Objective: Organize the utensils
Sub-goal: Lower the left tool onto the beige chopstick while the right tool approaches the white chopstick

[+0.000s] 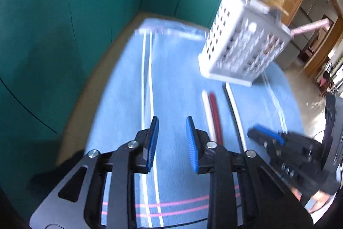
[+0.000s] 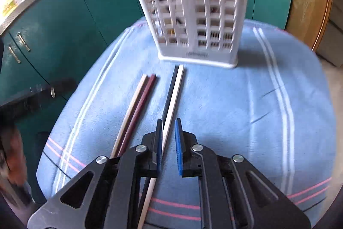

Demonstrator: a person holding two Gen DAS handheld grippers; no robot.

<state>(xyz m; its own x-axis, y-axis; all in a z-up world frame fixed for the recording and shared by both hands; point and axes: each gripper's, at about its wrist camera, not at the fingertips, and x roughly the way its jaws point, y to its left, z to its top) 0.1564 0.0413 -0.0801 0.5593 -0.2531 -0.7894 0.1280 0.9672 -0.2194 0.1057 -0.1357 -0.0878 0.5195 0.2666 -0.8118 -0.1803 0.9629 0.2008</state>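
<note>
We worked over a blue towel (image 2: 225, 113) with white and pink stripes, spread across a low surface in front of teal cabinets (image 2: 64, 21). Near the towel's far edge stood the white slotted utensil holder (image 2: 197, 14), upright, with a few handles sticking out of its top; in the left wrist view one pink-and-white handle (image 1: 310, 27) leaned out toward the right.

On the towel just in front of the holder lay four chopsticks in two pairs, all running from the holder's base toward the near edge. The left pair was a cream chopstick (image 2: 133, 113) touching a dark red chopstick (image 2: 141, 113). The right pair, a short way apart from the first, was a black chopstick (image 2: 171, 89) lying against a white chopstick (image 2: 174, 100).

Our right gripper (image 2: 169, 134) was low over the near part of the right pair, its jaws parted by a narrow gap with the white chopstick running between them. The blue pads (image 2: 178, 143) did not look pressed onto it, and whether the left pad touched the stick we could not tell.

Our left gripper (image 1: 172, 134) hung above bare towel left of the chopsticks, its jaws wide apart and holding nothing.
</note>
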